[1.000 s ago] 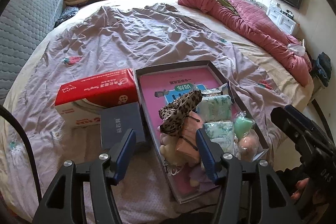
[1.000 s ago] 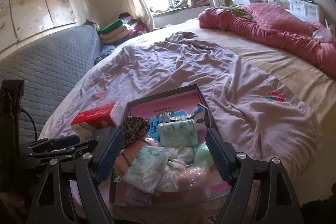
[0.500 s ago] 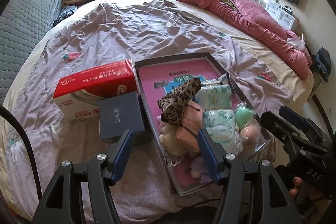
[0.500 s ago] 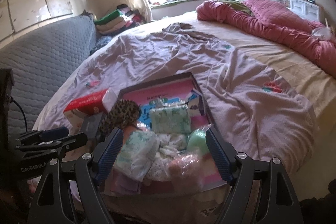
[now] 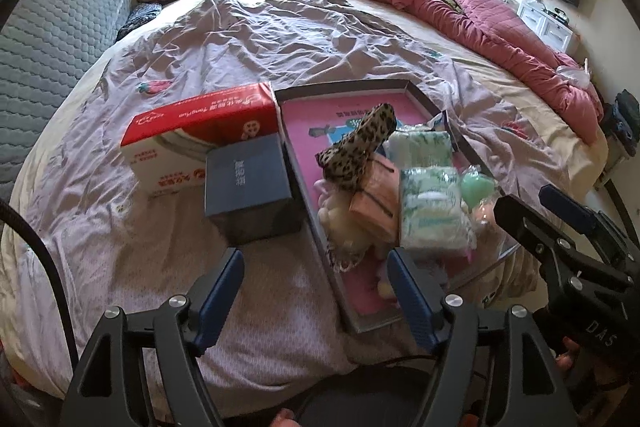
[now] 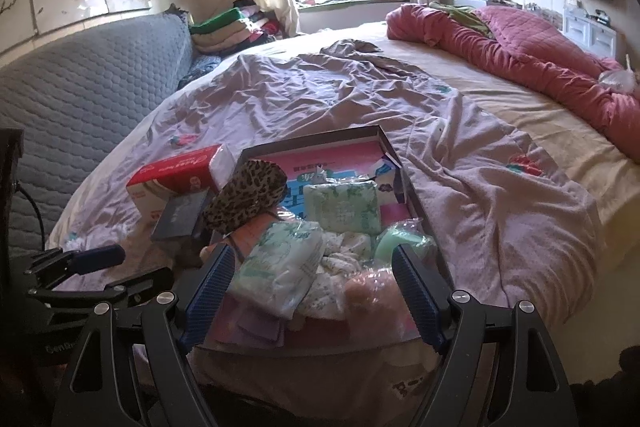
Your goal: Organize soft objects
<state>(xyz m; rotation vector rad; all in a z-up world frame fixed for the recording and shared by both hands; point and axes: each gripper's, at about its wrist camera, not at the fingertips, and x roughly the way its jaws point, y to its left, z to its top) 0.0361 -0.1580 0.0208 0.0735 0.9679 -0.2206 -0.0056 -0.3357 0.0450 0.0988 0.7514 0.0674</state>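
On the bed's wrinkled lilac cotton sheet (image 5: 248,39) lies a shallow grey cardboard tray with a pink printed floor (image 5: 344,95), and the soft things are heaped in its near half. A leopard-print fabric pouch (image 5: 362,147) leans on top of the heap, above a peach-coloured folded cloth item (image 5: 374,203) and a cream plush toy (image 5: 340,223). Just to their right are two white-and-green plastic-wrapped soft packs (image 5: 430,203), one behind the other, and beside those a mint-green round soft piece in clear wrap (image 5: 476,187). Outside the tray, touching its left wall, stands a small dark blue-grey cardboard box (image 5: 248,183), with a red-and-white tissue box (image 5: 200,131) just behind it. The left tongs (image 5: 316,291) hang over the sheet at the tray's near left wall; their blue-padded jaws are opening, with nothing gripped between them. The right tongs (image 6: 314,283) stand wide over the tray's near end, holding nothing; the nearer plastic-wrapped pack and crumpled white patterned fabric (image 6: 340,259) show in the gap between the pads. A rumpled rose-pink quilt (image 6: 512,47) lies along the far right side of the bed, well apart from the tray.
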